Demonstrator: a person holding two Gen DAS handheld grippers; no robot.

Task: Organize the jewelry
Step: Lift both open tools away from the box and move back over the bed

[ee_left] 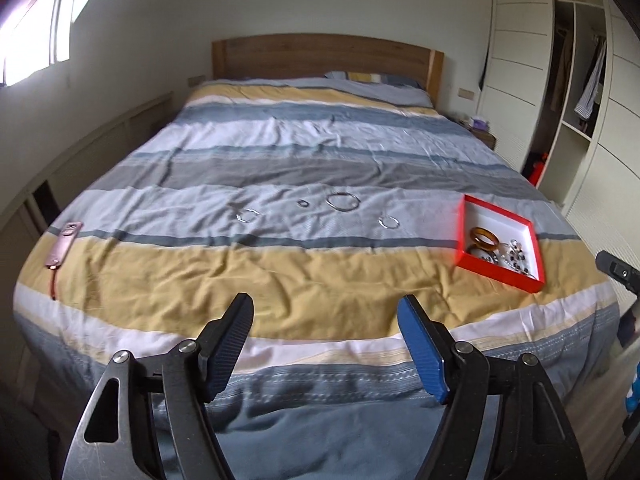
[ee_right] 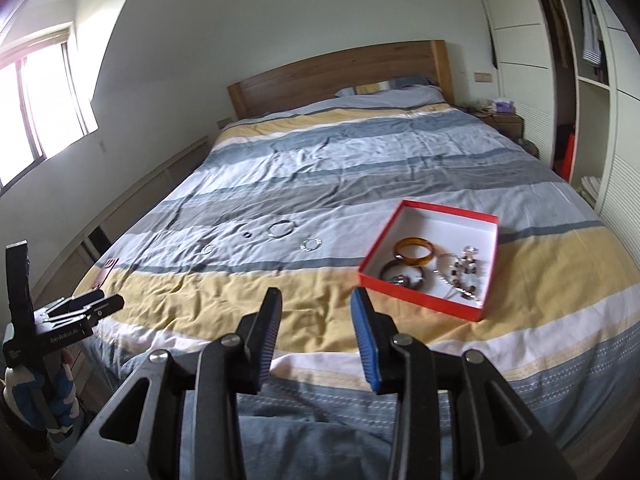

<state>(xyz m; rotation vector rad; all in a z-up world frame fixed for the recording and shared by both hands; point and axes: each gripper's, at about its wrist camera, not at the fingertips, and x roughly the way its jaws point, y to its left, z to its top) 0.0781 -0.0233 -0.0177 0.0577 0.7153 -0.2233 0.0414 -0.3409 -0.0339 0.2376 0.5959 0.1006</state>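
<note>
A bed (ee_left: 280, 272) with a striped blue, grey, white and yellow cover fills both views, and a wooden headboard (ee_left: 328, 56) stands at its far end.

The left tool (ee_left: 326, 312) hangs above the near edge of the bed with its jaws wide apart and nothing between them. The right tool (ee_right: 316, 304) also hangs over the near edge, its jaws parted by a narrower gap, and it too holds nothing.

A red box (ee_right: 432, 256) with a white inside lies on the cover to the right, straddling a yellow stripe and a pale one. Inside it are an amber bangle (ee_right: 415, 250), a darker bangle (ee_right: 404, 276) just in front of it, and a tangle of beaded chains (ee_right: 460, 272) along the right side (too small to sort one from another).

4 loose pieces lie on the pale stripe to the left of the box, all apart from each other: a large silver bangle (ee_left: 342, 201), a small dark ring (ee_left: 303, 203) beside it, a silver hoop (ee_left: 389, 222) nearer the box, and a thin open bracelet (ee_left: 248, 215) farthest left.

A pink phone (ee_left: 64, 242) lies near the left edge of the bed. An open wardrobe (ee_left: 576, 92) stands at the right wall.
</note>
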